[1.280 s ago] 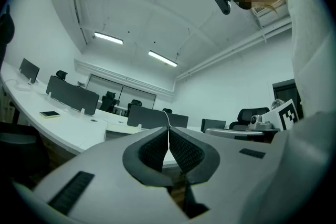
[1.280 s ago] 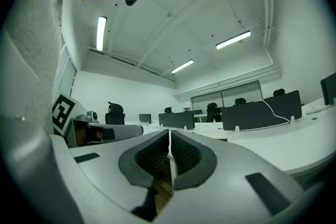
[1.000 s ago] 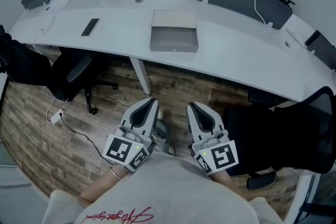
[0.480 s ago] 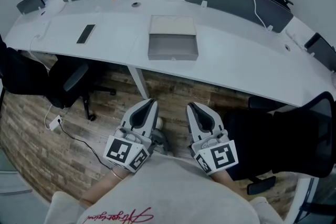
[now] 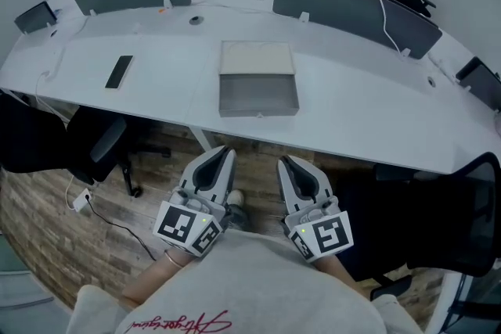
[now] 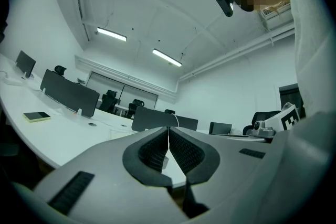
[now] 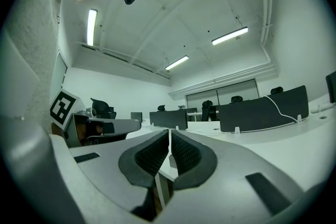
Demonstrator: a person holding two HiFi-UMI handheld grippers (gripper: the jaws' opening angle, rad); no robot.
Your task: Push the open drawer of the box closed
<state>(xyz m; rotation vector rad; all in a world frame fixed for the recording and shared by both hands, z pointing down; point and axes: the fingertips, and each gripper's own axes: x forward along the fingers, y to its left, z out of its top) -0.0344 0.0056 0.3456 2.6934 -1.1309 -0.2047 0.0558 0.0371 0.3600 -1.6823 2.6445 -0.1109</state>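
Since the earlier frame, the bench (image 5: 368,102) and box (image 5: 256,57) have drawn nearer in the head view. The box's drawer (image 5: 258,96) stands pulled out toward me, close to the bench's near edge. My left gripper (image 5: 225,152) and right gripper (image 5: 285,161) hang side by side, short of the bench. Left gripper view: my fingers (image 6: 151,150) are pressed together, holding nothing. Right gripper view: fingers (image 7: 151,155) likewise together, empty.

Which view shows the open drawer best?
The head view: the drawer lies open from above, pulled out of the box toward the desk edge. Both gripper views skim the desk low; shut jaws hide most of it.
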